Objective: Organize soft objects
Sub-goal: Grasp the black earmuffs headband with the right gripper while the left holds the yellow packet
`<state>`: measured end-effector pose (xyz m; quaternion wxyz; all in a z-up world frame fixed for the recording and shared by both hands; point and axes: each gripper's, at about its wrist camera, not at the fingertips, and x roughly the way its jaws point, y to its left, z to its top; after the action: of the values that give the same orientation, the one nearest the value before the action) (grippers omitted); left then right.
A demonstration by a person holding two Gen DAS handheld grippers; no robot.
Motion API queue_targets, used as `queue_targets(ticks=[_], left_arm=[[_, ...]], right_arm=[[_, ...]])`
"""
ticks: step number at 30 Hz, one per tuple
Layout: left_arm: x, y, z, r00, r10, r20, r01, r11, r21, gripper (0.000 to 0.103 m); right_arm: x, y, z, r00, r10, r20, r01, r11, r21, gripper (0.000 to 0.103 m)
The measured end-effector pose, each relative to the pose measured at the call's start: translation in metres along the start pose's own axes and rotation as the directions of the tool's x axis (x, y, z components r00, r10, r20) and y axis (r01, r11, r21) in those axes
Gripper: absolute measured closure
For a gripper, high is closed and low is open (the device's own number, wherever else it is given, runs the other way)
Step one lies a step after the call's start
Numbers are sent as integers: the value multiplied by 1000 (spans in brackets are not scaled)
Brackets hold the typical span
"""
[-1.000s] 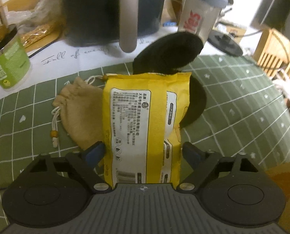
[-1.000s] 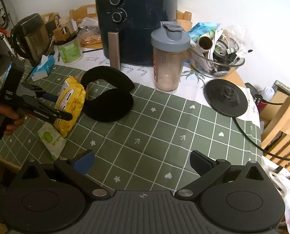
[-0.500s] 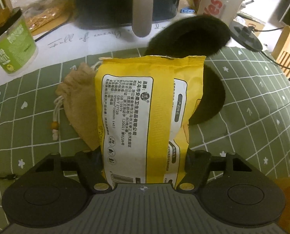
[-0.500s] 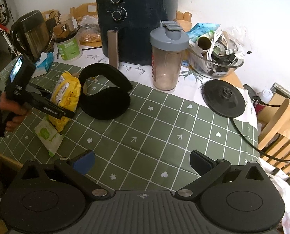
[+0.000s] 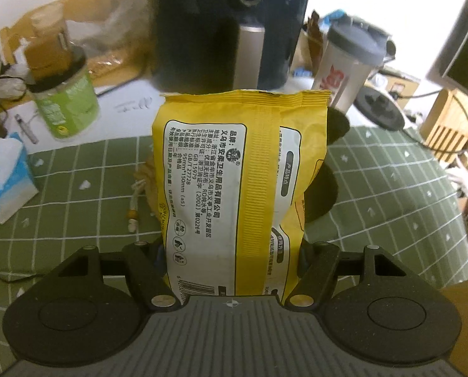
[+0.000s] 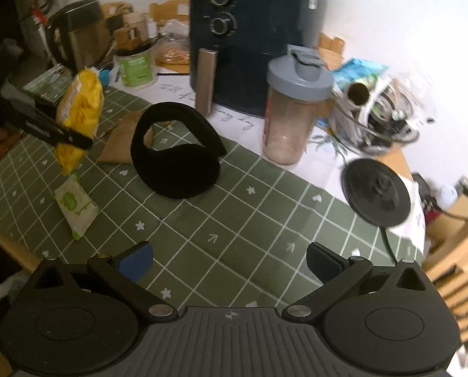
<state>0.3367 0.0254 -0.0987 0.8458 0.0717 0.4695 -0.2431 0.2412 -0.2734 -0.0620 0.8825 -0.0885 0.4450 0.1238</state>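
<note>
Right wrist view: green checked tablecloth (image 6: pixel 234 220), cluttered table, white wall (image 6: pixel 406 15) behind.

Glossy plastic pkt (image 5: pixel 240 188), matt tablecloth (image 6: pixel 234 220)

left tongs (image 5: pixel 232 253) clamped, raised, tilted down | right tongs (image 6: pixel 229 259) spread wide, empty

We see a yellow plastic packet (image 5: pixel 243 188) with a white label panel at centre frame. Beneath lies our green cloth (image 6: pixel 234 220) gridded in white; mid-frame sit black fleece earmuffs (image 6: pixel 177 157).
</note>
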Motion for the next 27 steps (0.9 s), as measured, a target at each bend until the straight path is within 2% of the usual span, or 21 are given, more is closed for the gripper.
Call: queue_targets(ticks=[10, 18, 24, 27], left_arm=[[-59, 2, -14, 998, 20, 63, -14, 995, -96, 34], [-114, 3, -28, 993, 42, 112, -18, 977, -212, 34], [-145, -4, -42, 989, 68, 130, -34, 969, -245, 34], [-158, -10, -50, 989, 75, 131, -38, 963, -268, 34]], right_arm=[[36, 1, 12, 999, 33, 33, -30, 995, -96, 0], [68, 3, 21, 997, 45, 57, -37, 990, -139, 0], [88, 8, 29, 995, 34, 93, -14, 978, -207, 1], [98, 11, 33, 994, 21, 109, 6, 969, -246, 7]])
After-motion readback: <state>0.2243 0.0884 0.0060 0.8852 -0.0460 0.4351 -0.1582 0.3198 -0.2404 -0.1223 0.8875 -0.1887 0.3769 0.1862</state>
